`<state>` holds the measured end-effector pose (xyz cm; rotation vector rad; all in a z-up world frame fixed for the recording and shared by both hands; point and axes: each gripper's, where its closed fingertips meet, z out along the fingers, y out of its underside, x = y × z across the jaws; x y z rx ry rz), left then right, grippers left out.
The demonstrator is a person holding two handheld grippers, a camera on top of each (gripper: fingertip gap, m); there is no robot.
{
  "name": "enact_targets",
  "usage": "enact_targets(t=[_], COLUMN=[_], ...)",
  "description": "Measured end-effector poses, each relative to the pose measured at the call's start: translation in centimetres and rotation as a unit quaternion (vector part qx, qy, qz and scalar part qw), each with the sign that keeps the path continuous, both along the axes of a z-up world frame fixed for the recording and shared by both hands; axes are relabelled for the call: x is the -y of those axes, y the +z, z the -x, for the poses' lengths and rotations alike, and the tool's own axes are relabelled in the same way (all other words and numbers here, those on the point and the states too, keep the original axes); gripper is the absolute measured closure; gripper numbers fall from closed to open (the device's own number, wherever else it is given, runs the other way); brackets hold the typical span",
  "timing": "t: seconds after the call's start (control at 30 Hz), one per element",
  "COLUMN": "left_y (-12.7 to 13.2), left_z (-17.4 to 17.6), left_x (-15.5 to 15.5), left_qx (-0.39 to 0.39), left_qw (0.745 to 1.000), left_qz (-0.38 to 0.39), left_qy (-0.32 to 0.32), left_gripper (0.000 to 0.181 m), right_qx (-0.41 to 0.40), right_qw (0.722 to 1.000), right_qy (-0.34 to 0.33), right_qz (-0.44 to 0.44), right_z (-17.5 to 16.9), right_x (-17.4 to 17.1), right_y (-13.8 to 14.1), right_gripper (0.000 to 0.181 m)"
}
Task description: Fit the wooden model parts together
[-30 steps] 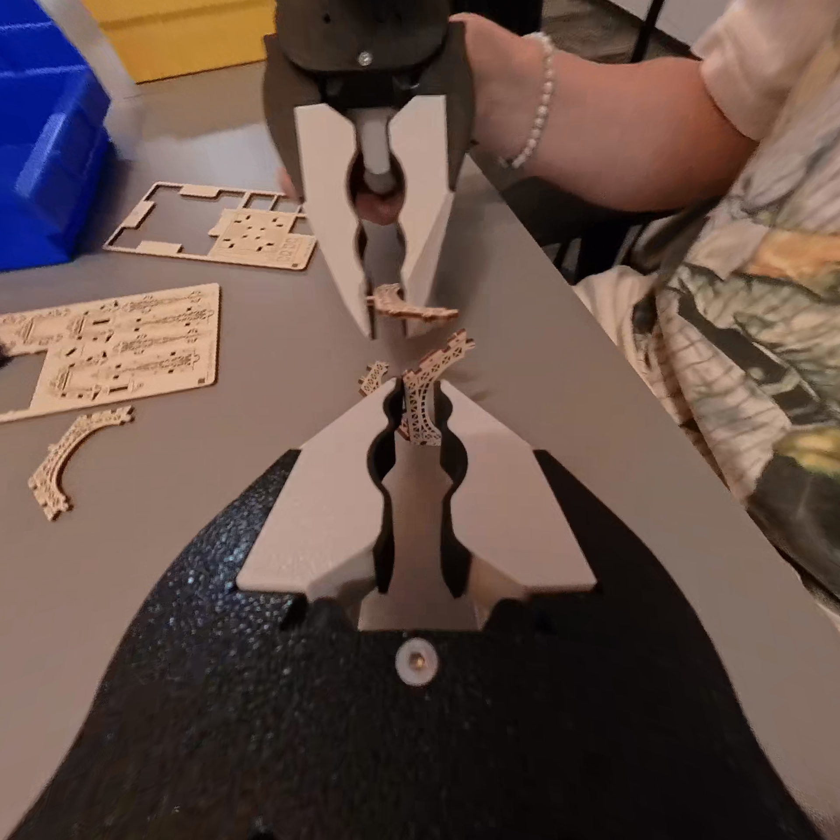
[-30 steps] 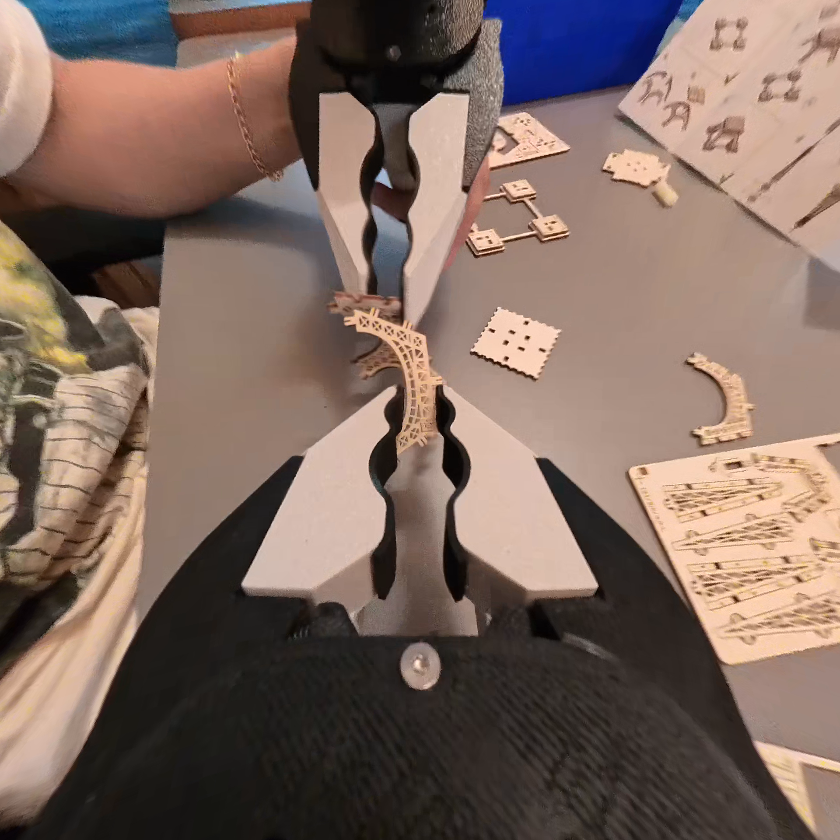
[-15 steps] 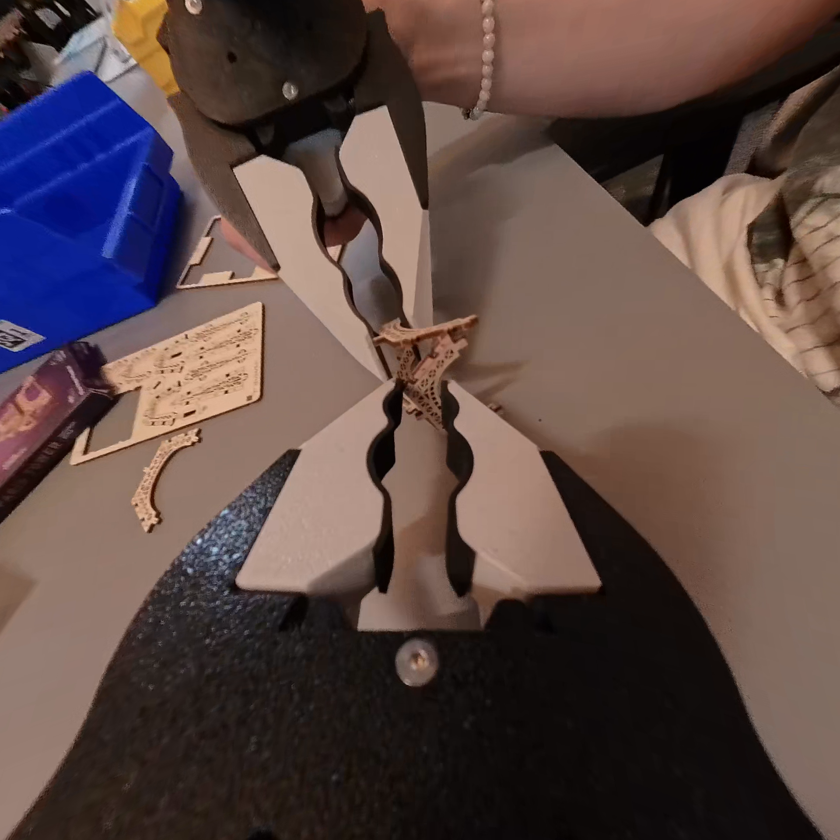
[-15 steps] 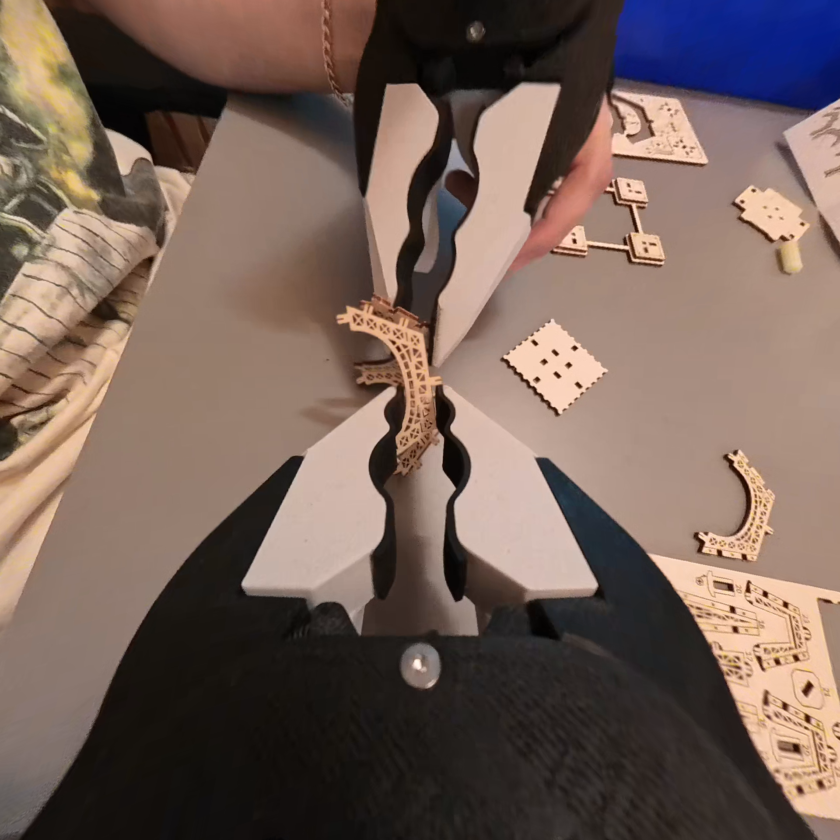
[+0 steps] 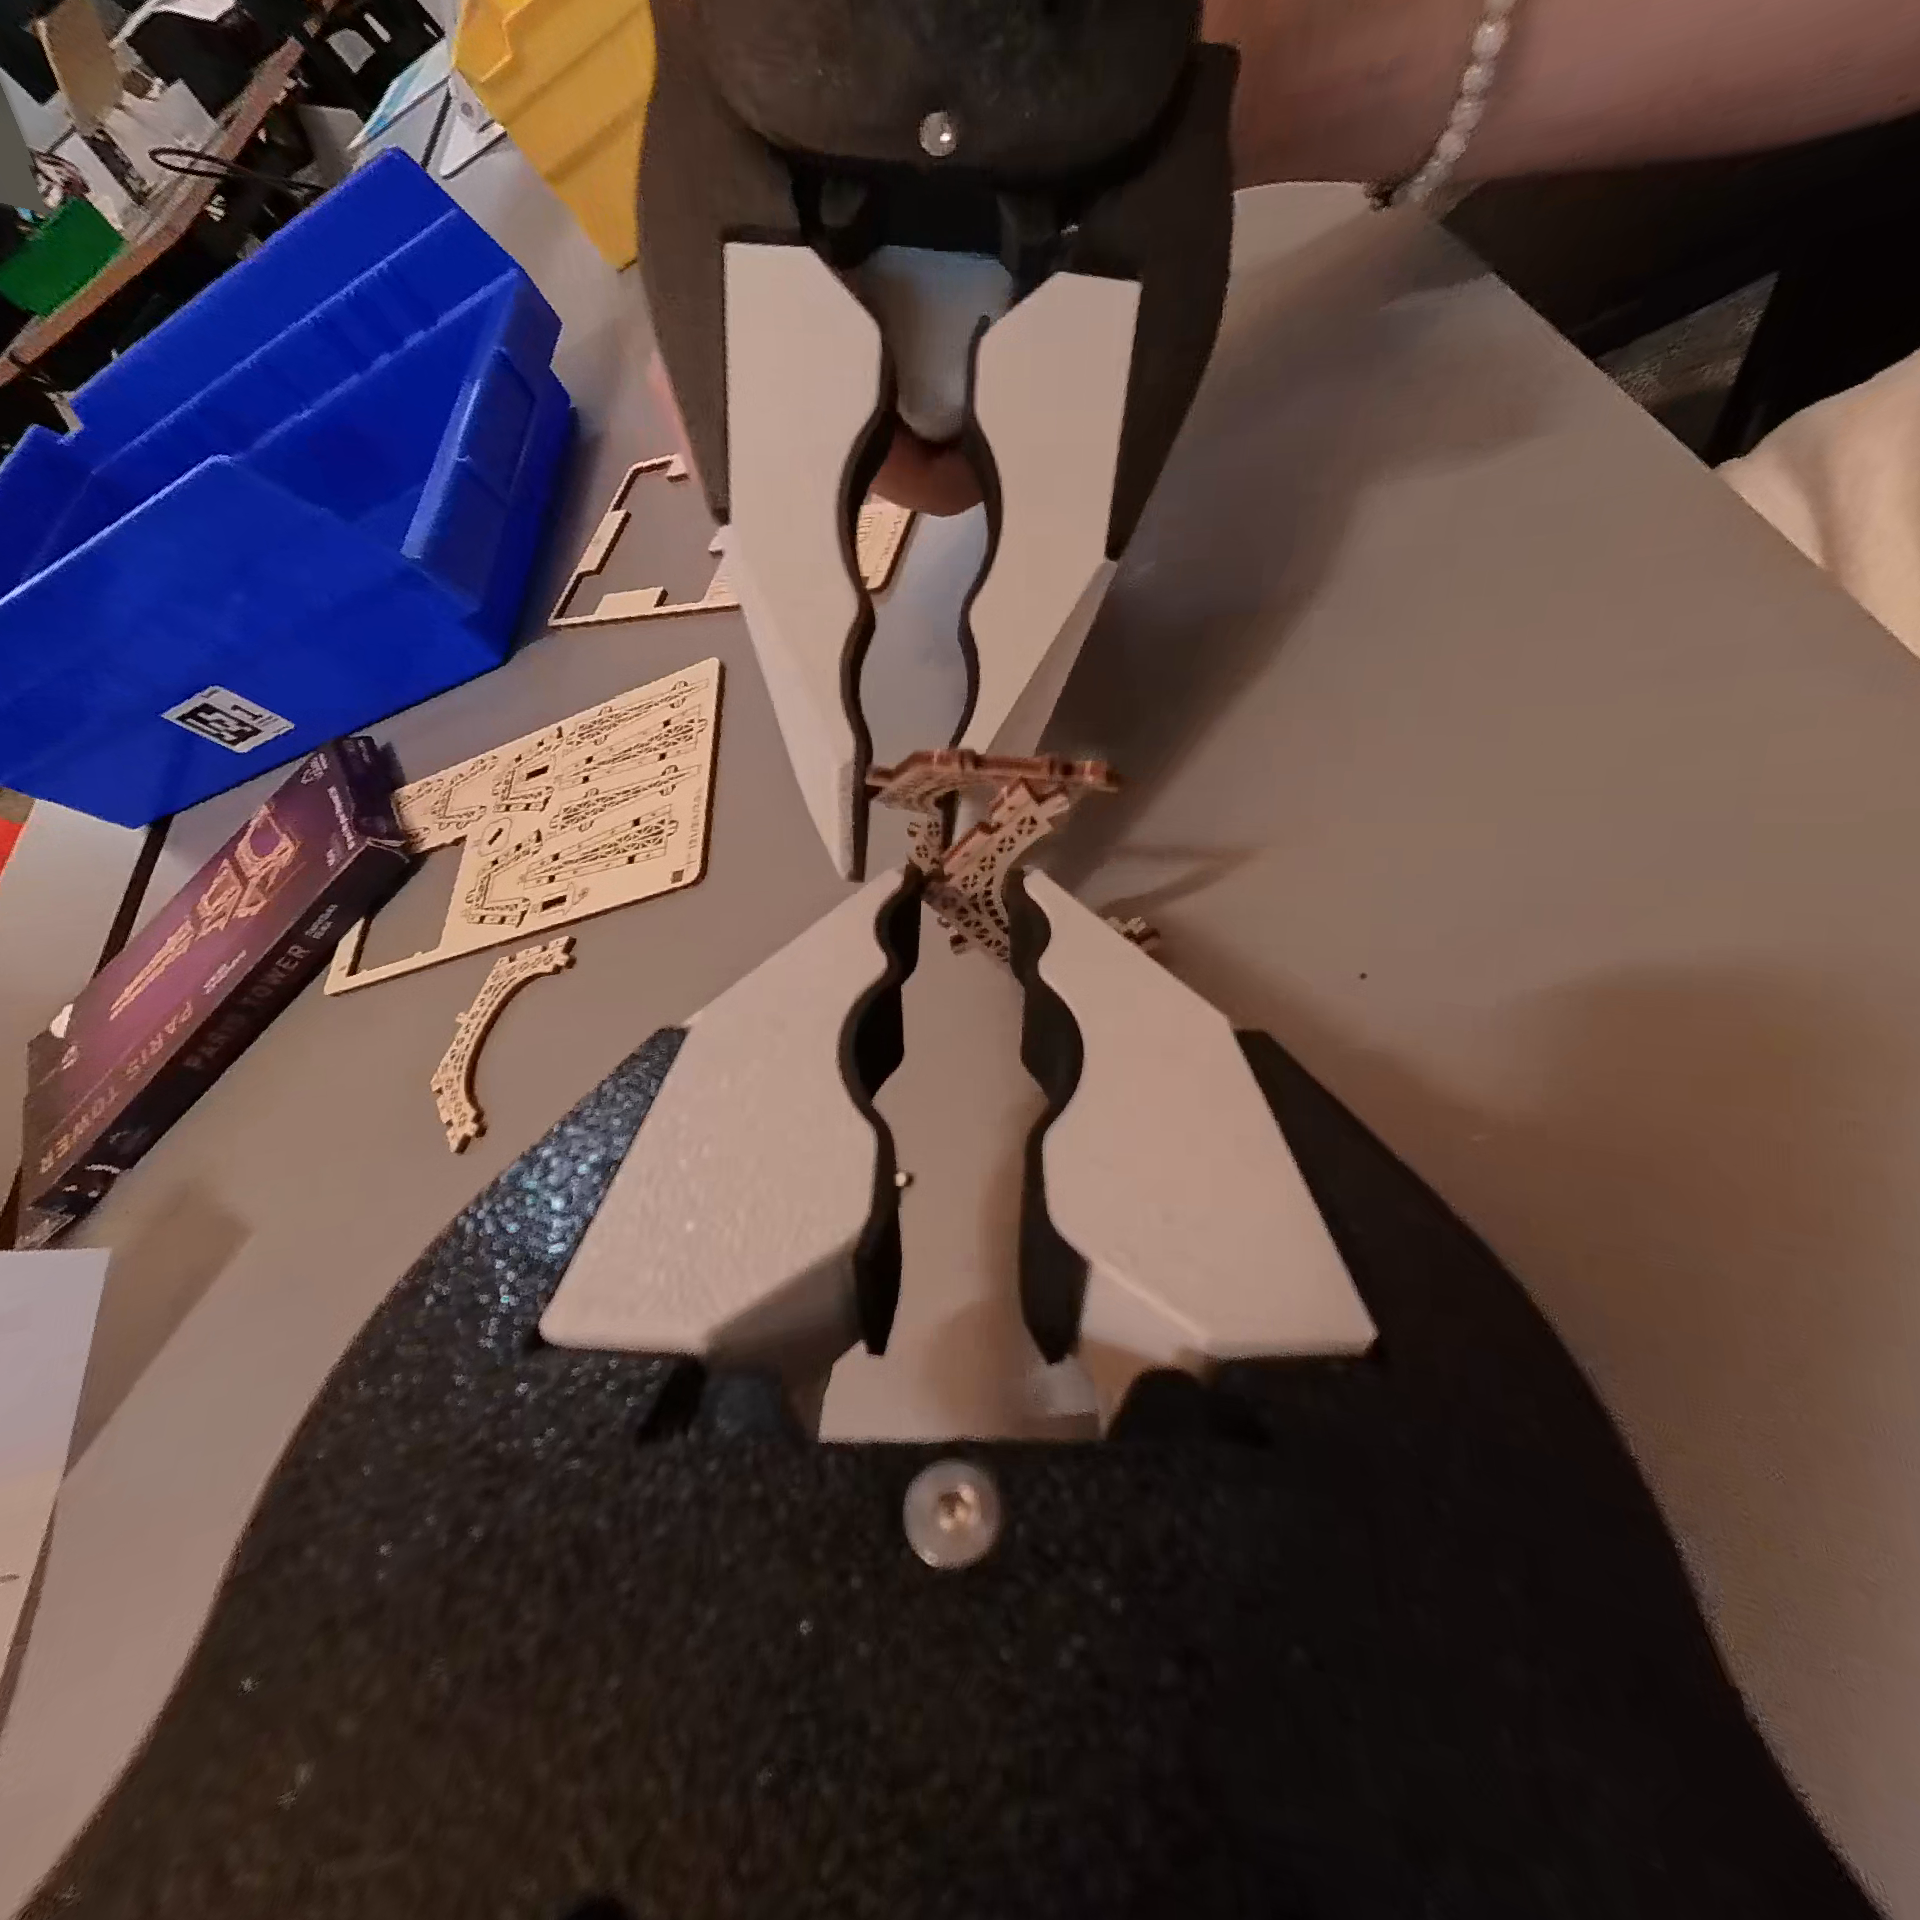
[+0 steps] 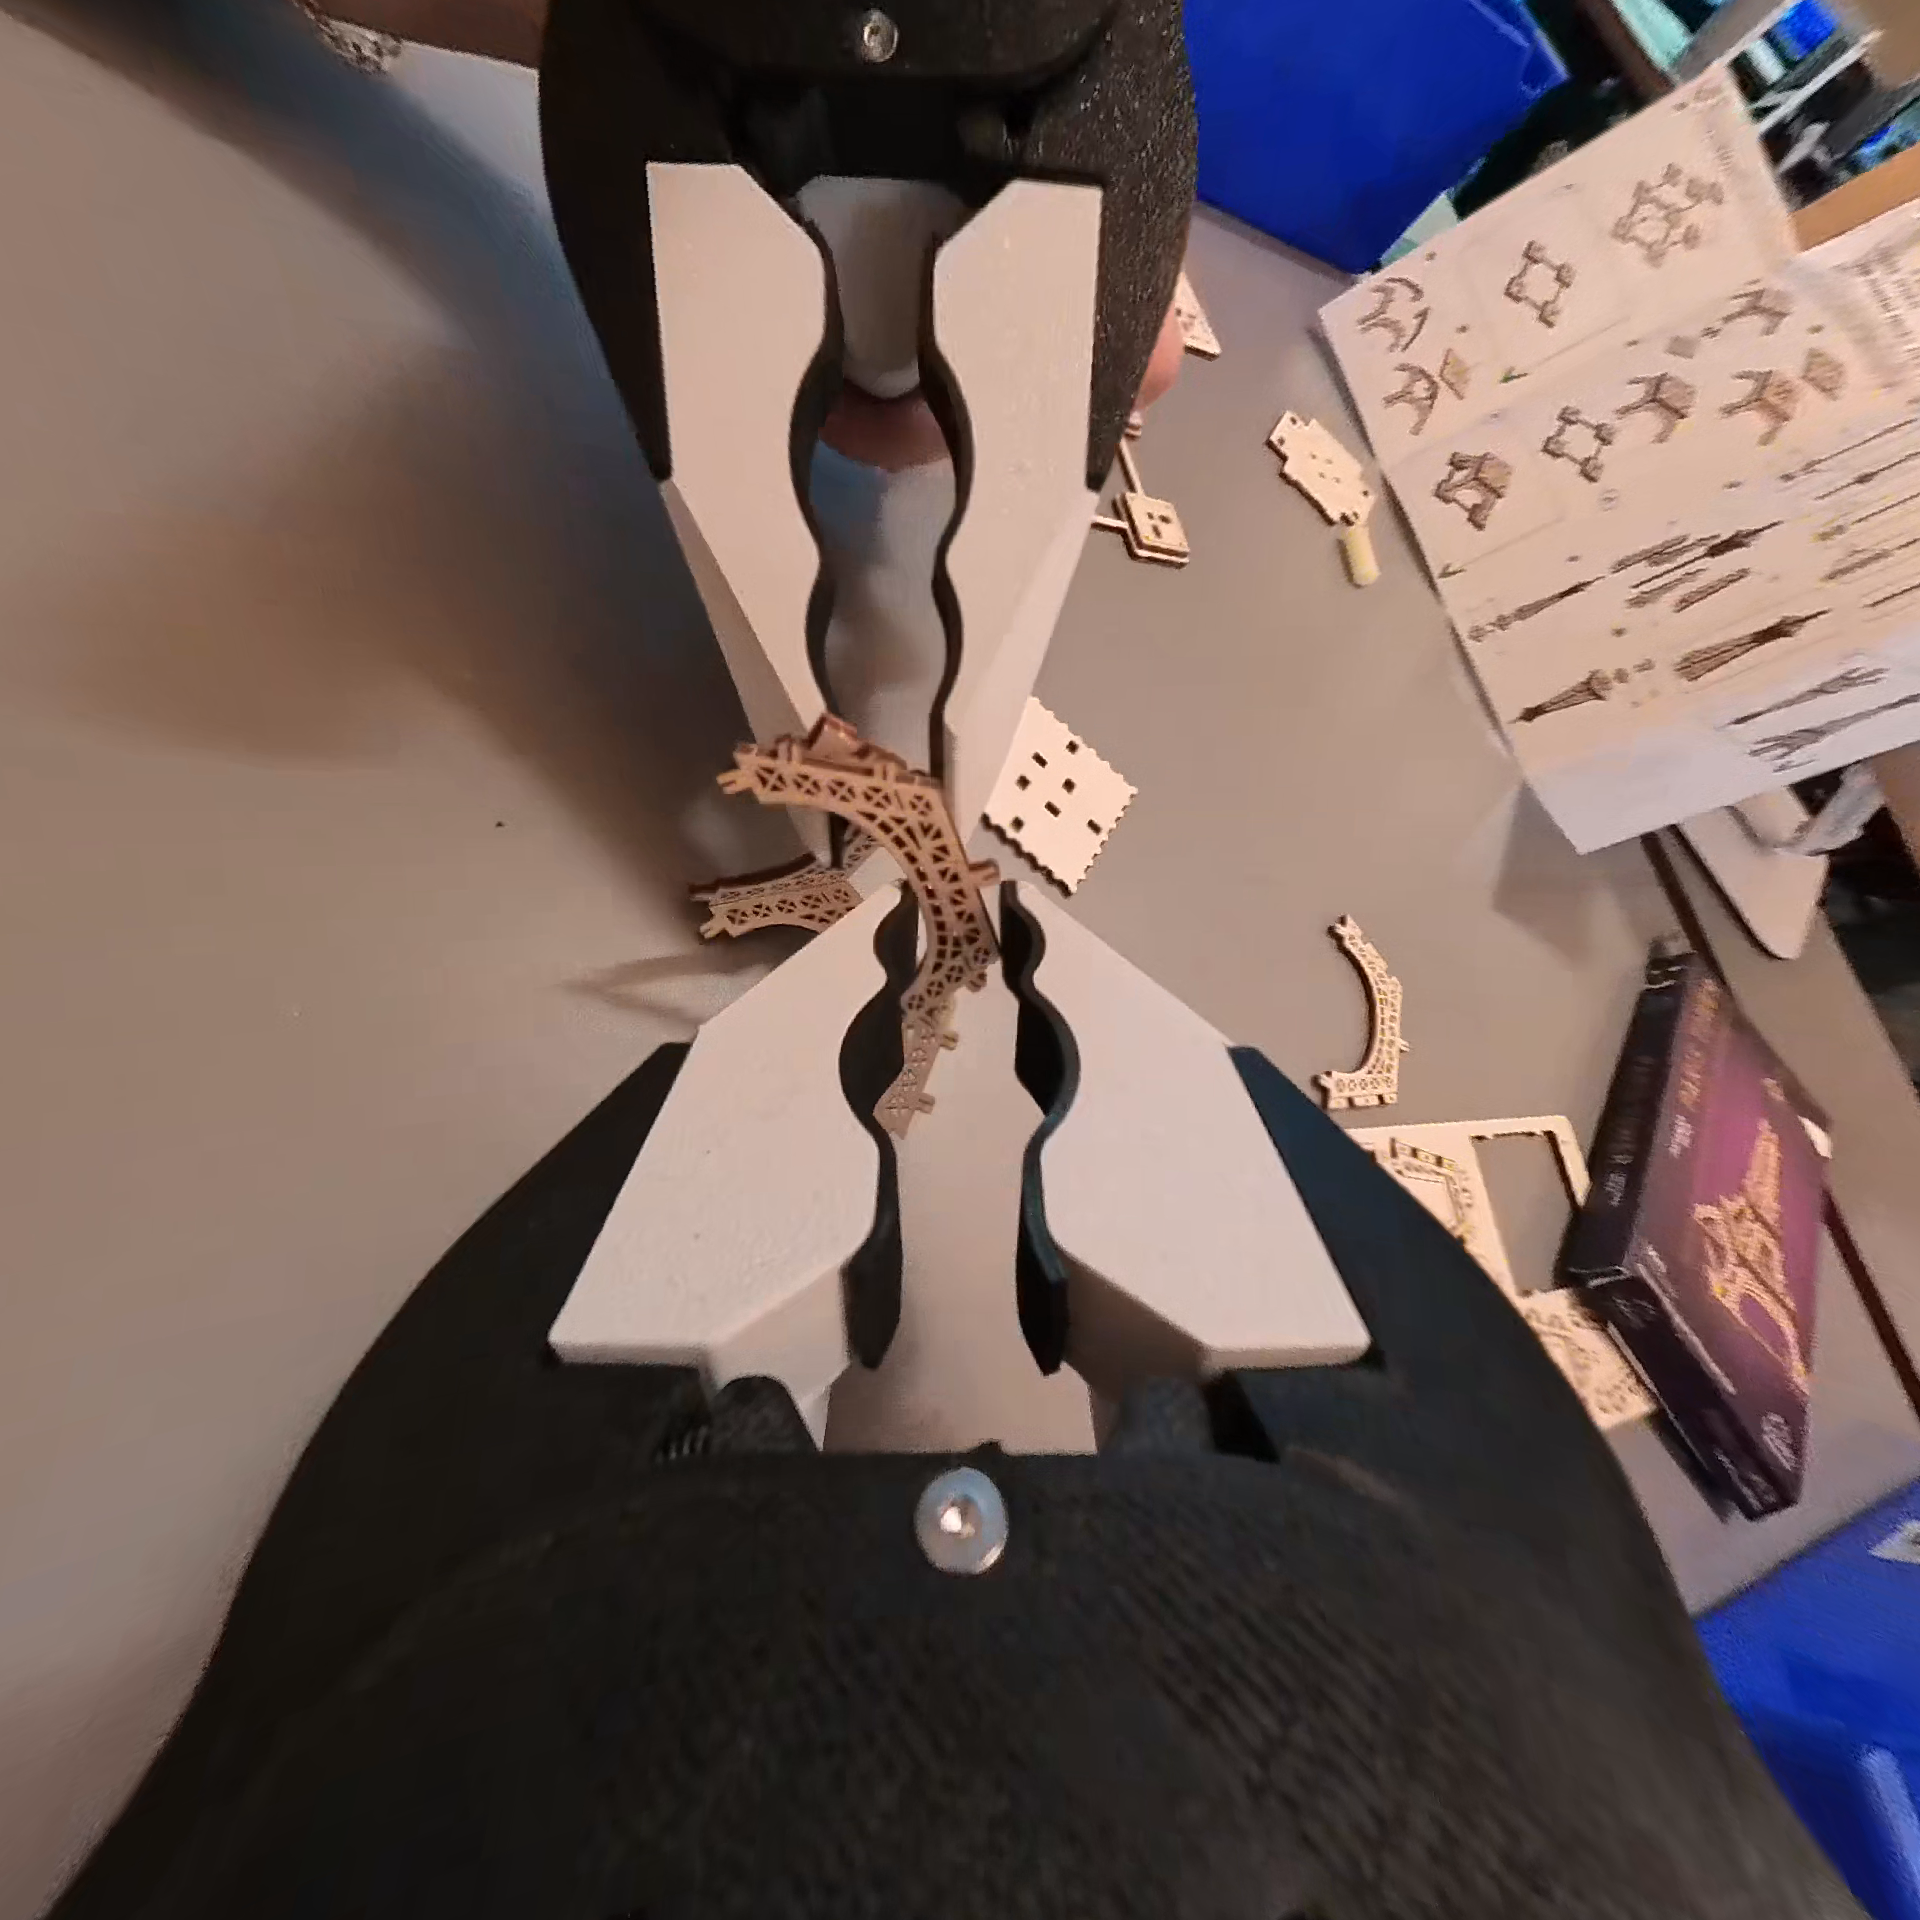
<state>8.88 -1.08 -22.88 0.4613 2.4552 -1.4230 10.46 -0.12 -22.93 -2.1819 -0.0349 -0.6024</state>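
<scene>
Curved lattice leg [image 6: 940,914] sat clamped in the right claw [image 6: 951,894], long axis running up and away to the flat platform piece [image 5: 987,774] pinched by the left claw [image 6: 894,821]. Tips nearly touching, both held above the desk [image 6: 312,727] near its person-side edge. Joint looked started, unseated. Spare arch [image 6: 1371,1023] and square plate [image 6: 1055,805] lay clear; open room leftward.

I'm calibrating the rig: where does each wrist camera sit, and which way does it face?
Left wrist view: on the left gripper, looking along its fingers across the grey table at the right gripper; a braceleted wrist shows.
Right wrist view: on the right gripper, facing the opposite way at the left gripper; a fingertip shows.
Shared: both grippers, the meeting lattice arches, the purple box.
</scene>
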Motion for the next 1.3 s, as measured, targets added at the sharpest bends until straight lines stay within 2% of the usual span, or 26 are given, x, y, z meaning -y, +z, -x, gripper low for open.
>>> enact_targets(t=[0.2, 0.37, 0.43, 0.5, 0.67, 0.73, 0.83, 0.93, 1.1, 1.2, 1.3], left_y=[0.1, 0.2, -0.5, -0.7, 2.4, 4.4, 6.6, 6.2, 5.2, 5.1, 5.3], left_z=[-0.3, -1.3, -1.3, -0.7, 0.7, 1.0, 1.9, 3.3, 4.5, 4.3, 3.6], left_x=[-0.1, -0.1, -0.2, -0.2, -0.8, -0.8, 0.0, 0.8, 0.9, 0.6, 0.4], left_qx=[0.002, 0.078, 0.083, 0.061, 0.029, 0.063, 0.154, 0.165, 0.163, 0.165, 0.17], left_qw=[1.0, 0.996, 0.995, 0.997, 0.999, 0.996, 0.983, 0.983, 0.983, 0.983, 0.983], left_qz=[-0.001, -0.006, -0.026, -0.033, 0.023, 0.061, 0.098, 0.072, 0.045, 0.04, 0.041], left_qy=[0.011, 0.035, 0.039, 0.028, 0.001, -0.007, -0.016, -0.041, -0.07, -0.068, -0.053], left_gripper=[0.168, 0.166, 0.154, 0.142, 0.112, 0.129, 0.147, 0.145, 0.169, 0.171, 0.18], right_qx=[0.11, 0.064, 0.003, -0.02, -0.086, -0.125, -0.182, -0.203, -0.221, -0.227, -0.225], right_qw=[0.992, 0.995, 0.995, 0.993, 0.992, 0.989, 0.979, 0.972, 0.967, 0.965, 0.966], right_qy=[-0.059, -0.065, -0.062, -0.062, -0.012, 0.018, 0.068, 0.098, 0.121, 0.126, 0.123], right_qz=[-0.005, 0.04, 0.074, 0.096, 0.092, 0.076, 0.06, 0.062, 0.034, 0.032, 0.019], right_z=[-1.2, -1.1, -0.6, -0.5, 1.1, 2.2, 4.0, 4.9, 5.3, 5.4, 5.1], right_x=[0.7, 1.8, 2.6, 3.1, 2.9, 2.6, 1.7, 1.0, 0.3, 0.2, 0.0], right_y=[1.1, 0.2, -0.8, -1.1, -0.9, -0.4, 0.4, 1.0, 2.1, 2.1, 2.3], right_gripper=[0.17, 0.17, 0.171, 0.171, 0.171, 0.171, 0.17, 0.17, 0.171, 0.17, 0.17])
